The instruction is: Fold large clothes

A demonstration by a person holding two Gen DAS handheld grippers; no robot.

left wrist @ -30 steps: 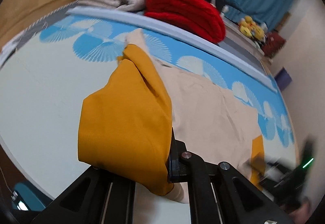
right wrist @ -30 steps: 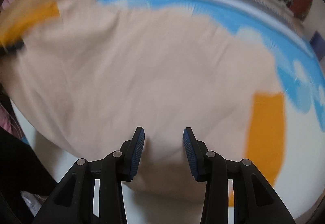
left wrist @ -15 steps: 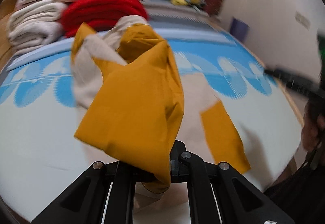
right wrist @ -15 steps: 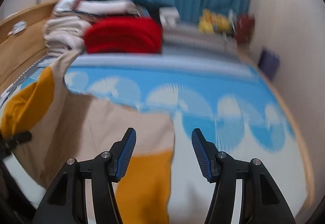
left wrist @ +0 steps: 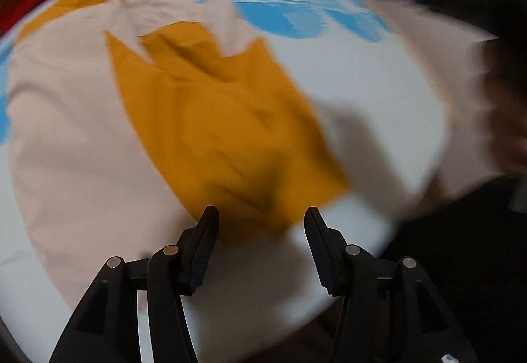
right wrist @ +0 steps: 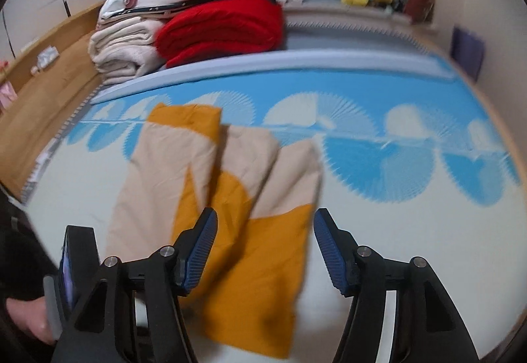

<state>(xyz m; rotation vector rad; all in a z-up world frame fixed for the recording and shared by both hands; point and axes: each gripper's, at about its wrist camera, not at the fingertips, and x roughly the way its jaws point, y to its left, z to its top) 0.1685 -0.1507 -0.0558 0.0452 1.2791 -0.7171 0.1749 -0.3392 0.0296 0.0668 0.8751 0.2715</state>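
The left gripper (left wrist: pixel 261 218) is seen with jaws opening and nothing pinched; the beige-and-mustard garment (left wrist: pixel 210 119) lies folded on the bed (left wrist: pixel 378 99) just ahead of its tips. The right gripper (right wrist: pixel 265 220) (blue-padded) is likewise opening and empty, the garment (right wrist: pixel 230 198) spread ahead and beneath it.

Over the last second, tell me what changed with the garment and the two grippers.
The left gripper let go of the mustard sleeve it had carried across; its jaws are opening with nothing between them, and the sleeve now lies folded over the beige and mustard garment. The right gripper pulled back from the cloth, its jaws opening wider, empty. The bedspread and the red blanket stayed put.
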